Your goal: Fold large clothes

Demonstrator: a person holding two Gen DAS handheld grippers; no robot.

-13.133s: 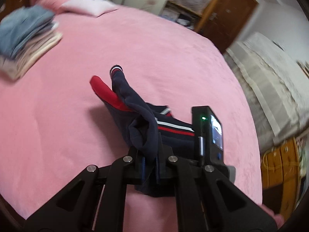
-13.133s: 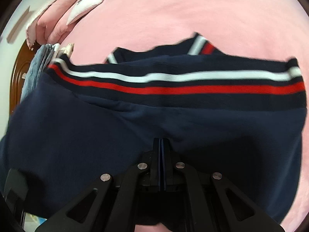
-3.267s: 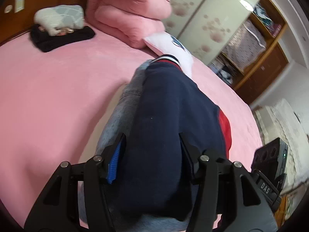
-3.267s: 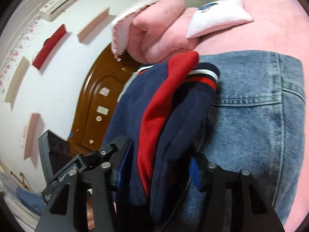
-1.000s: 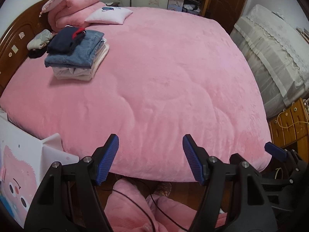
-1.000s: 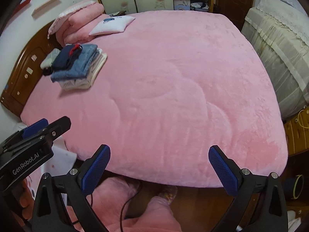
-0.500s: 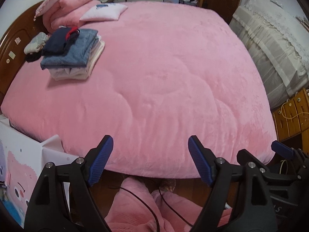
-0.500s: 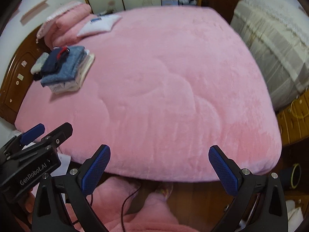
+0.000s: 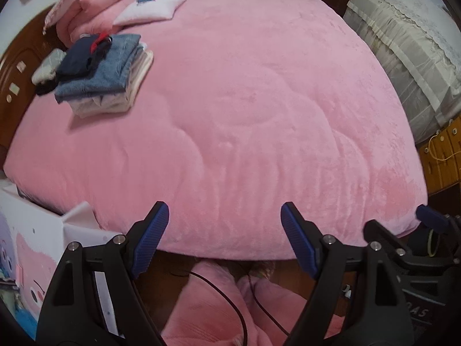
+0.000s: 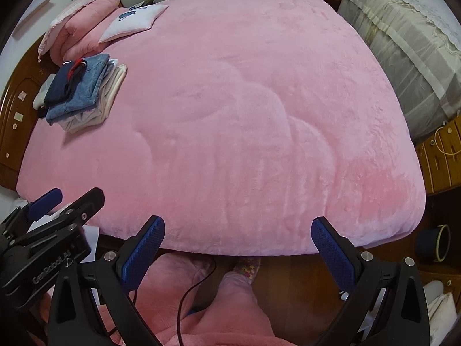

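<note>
Here, far over on the left, a pile of folded clothes sits on the big pink bed, close to the brown headboard. A dark blue top with a bit of red lies on the pile, with blue jeans under it and pale clothes at the bottom. Just behind the pile are a rolled pink blanket and a white pillow.

Down at the near edge of the bed, the left gripper has its two blue pads spread wide apart. Nothing is between them. A white box with a pink cartoon face stands beside it on the left.

Next to it on the right, the right gripper is spread wide too, and it holds nothing. Both are well apart from the pile. Pink fluffy trouser legs and a black cable show below them.

On the far right there is a cream cover with lace and a wooden drawer chest.
</note>
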